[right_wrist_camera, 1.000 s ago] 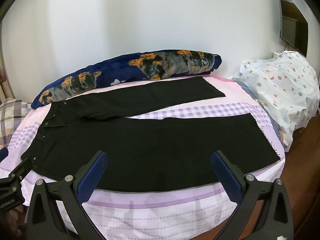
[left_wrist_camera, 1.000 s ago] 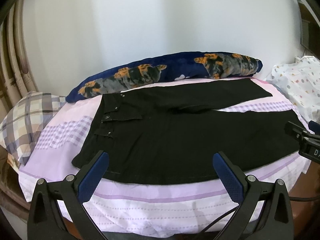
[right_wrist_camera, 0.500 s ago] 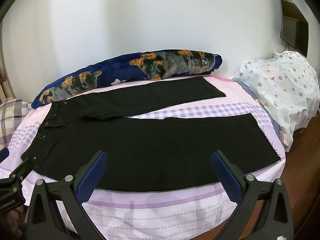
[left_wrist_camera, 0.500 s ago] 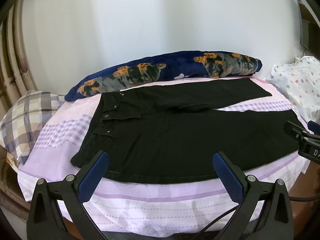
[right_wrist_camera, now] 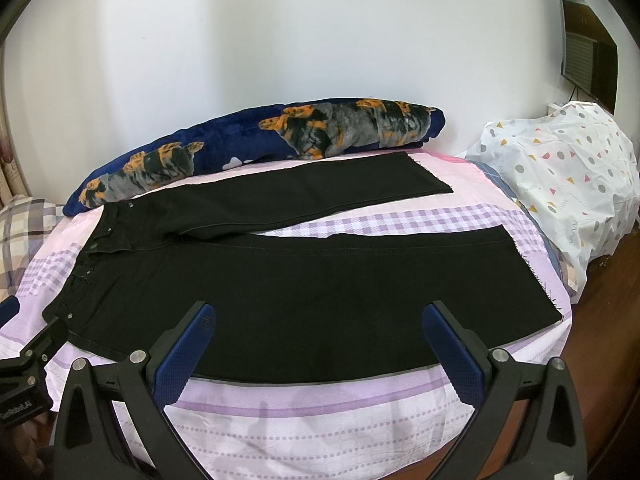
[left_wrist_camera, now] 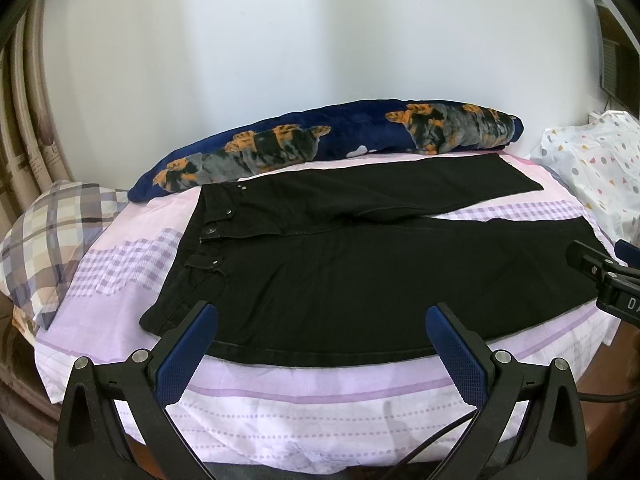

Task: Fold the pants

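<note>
Black pants [left_wrist_camera: 360, 264] [right_wrist_camera: 304, 292] lie spread flat on the bed, waistband to the left, both legs stretching right with a gap between them. My left gripper [left_wrist_camera: 322, 314] hovers open at the bed's near edge, over the near leg close to the waist. Further right along that same leg, my right gripper [right_wrist_camera: 318, 312] is open as well, with nothing between its fingers. Each gripper shows at the edge of the other's view: the right gripper [left_wrist_camera: 600, 276] at the right, the left gripper [right_wrist_camera: 28, 352] at the lower left.
The bed has a pink and lilac sheet [left_wrist_camera: 320, 400]. A long navy pillow with orange animal print [left_wrist_camera: 320, 144] lies along the far wall. A plaid pillow [left_wrist_camera: 44, 240] sits at the left, a white dotted bundle [right_wrist_camera: 568, 184] at the right, a screen [right_wrist_camera: 588, 60] on the wall.
Both views have shifted only slightly; the left gripper edged a little nearer and lower over the pants. The pants have not moved and both grippers stay open.
</note>
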Tool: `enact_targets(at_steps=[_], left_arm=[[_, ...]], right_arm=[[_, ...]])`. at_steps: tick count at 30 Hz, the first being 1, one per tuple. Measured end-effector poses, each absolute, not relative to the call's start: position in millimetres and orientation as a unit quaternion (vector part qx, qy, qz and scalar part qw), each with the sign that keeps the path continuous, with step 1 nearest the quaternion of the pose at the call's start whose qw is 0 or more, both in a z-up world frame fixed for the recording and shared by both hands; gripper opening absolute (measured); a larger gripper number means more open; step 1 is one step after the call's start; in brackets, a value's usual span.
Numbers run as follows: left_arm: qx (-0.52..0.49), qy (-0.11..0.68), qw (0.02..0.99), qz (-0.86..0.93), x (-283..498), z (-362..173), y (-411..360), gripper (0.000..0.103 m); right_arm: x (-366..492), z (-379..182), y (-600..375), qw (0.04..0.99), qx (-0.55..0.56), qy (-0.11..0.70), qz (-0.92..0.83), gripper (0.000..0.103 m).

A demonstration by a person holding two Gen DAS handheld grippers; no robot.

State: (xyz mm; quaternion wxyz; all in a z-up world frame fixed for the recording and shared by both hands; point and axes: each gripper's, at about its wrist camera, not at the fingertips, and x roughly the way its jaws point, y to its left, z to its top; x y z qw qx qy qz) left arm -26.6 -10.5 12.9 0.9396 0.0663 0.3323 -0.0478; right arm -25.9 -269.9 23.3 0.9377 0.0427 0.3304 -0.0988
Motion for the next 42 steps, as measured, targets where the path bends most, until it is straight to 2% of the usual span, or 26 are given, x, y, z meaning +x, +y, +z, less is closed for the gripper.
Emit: enact_targets(at_steps=[31,37,42], left_arm=[[0.049,0.373,0.924,-0.063,-9.6,-4.2,-4.0,0.103],[0.011,0.4,0.914,-0.07,13.6,-9.2,13.9,0.103],[-0.018,0.416,0.907,-0.059,52.3,-9.1,47.4,0.101]], right_arm=[[-23.7,16.4,-273.4,0.937,0.051,0.335,-0.088,0.103],[-4.2,15.2,-278.2,0.929,0.092,0.354,-0.06,0.103],[28.9,24.3,-269.4,0.93,0.085,0.355,-0.038,0.103]])
